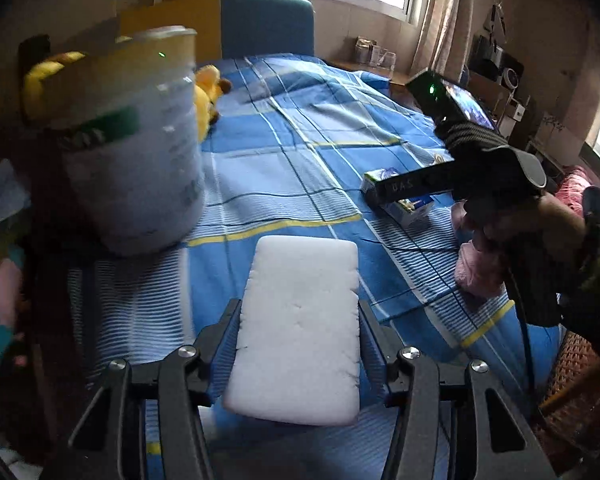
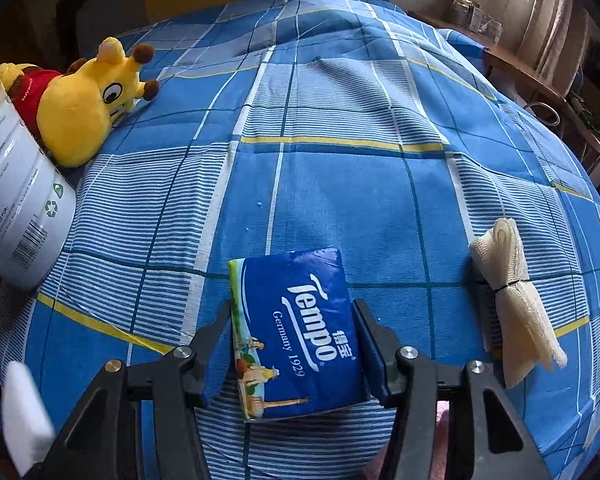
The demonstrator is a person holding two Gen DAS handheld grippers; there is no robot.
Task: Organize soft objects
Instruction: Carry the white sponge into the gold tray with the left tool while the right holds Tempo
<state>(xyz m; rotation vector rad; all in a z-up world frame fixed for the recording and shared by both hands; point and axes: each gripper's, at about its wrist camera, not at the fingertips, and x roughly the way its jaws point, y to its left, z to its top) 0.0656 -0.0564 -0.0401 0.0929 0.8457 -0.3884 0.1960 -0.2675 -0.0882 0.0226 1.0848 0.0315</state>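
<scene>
Plainly, the left hand-held gripper (image 1: 299,320) is clamped on a white sponge block (image 1: 298,332), its two fingers pressing the long sides. The block is a flat rectangle with rounded corners, matte and faintly pitted, with a few small nicks along its edges; it sticks out forward past the fingertips, above the blue checked bedsheet (image 1: 300,152). Ahead and to the left of this hand-held gripper stands a large white canister (image 1: 136,152) with a green band (blurred, so its print cannot be read), and behind it lies a yellow giraffe plush (image 1: 208,100).

The right hand-held gripper (image 2: 292,320) grips a blue Tempo tissue pack (image 2: 296,332), fingers against its two long edges. The pack is soft and glossy, slightly creased, with white lettering and a small landscape strip down one side. It lies low over the sheet; whether it touches the sheet cannot be told. To the right of this hand-held gripper, well apart, a cream gauze cloth (image 2: 512,300) lies on the bed, bunched and cinched at the middle by a dark band. Far ahead to the left the giraffe plush, in a red shirt, leans against the canister.
</scene>
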